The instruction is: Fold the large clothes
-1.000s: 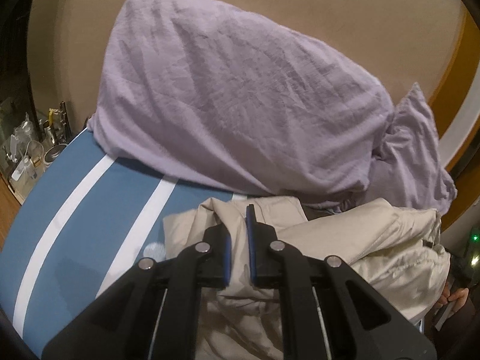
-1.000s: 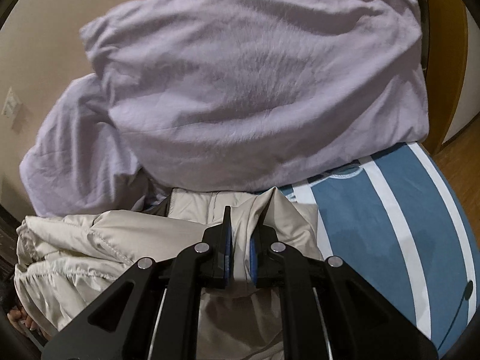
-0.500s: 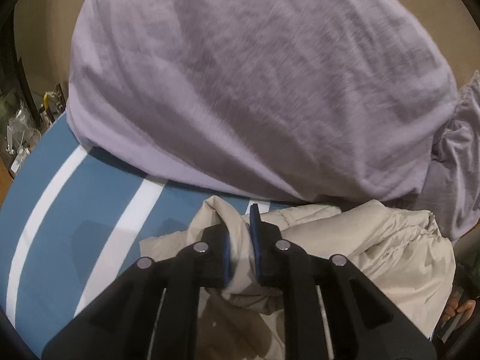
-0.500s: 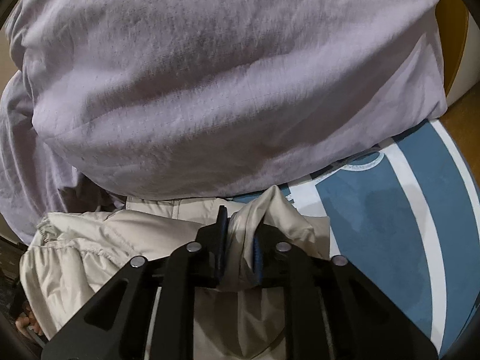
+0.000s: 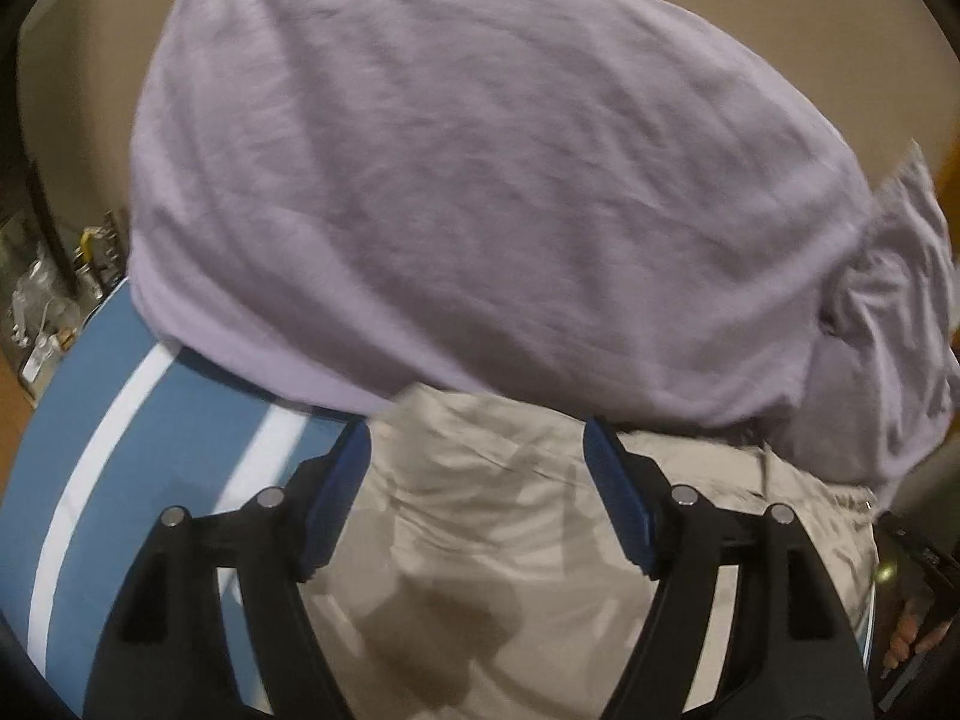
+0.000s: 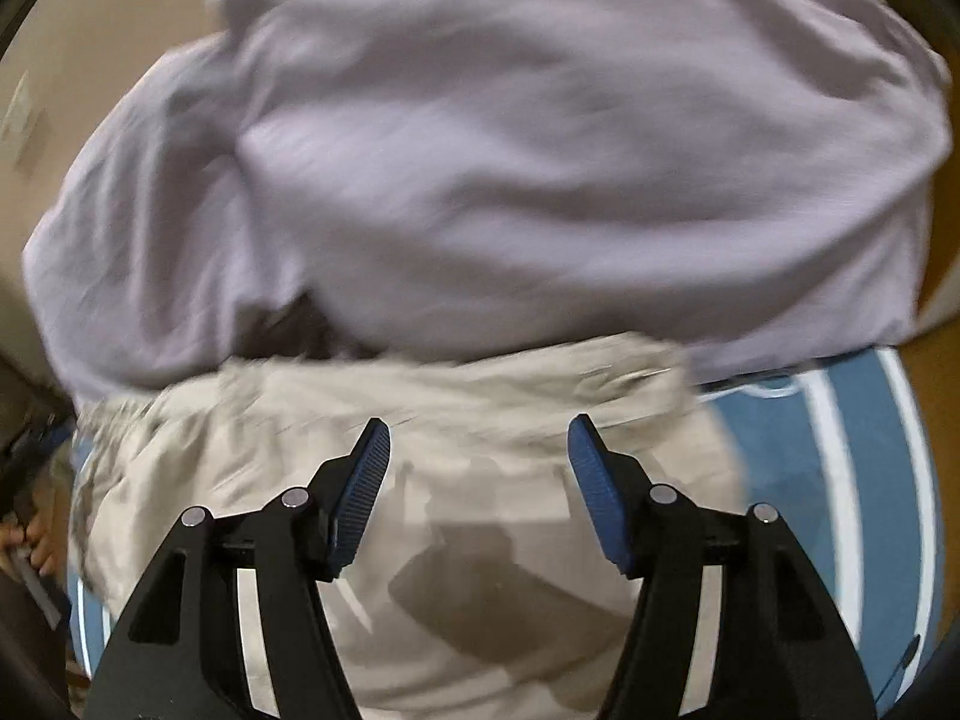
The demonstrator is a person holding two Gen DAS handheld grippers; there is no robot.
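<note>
Blue white-striped bedcover (image 5: pixel 78 450); lilac pillow (image 5: pixel 480 180); beige garment (image 5: pixel 480 510); beige wall (image 5: pixel 78 60). Left gripper (image 5: pixel 477 444), right gripper (image 6: pixel 478 438): jaws just opened, holding nothing.

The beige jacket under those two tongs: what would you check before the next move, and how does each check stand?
1. Left tongs open, having just let go of the beige jacket: ok.
2. Right tongs open, also just released: ok.
3. Jacket resting on the blue striped cover: ok.
4. Jacket clear of the lilac pillow: not ok, its far edge sits against it.
5. Fold lying flat and neat: cannot tell, the pictures are blurred.
</note>
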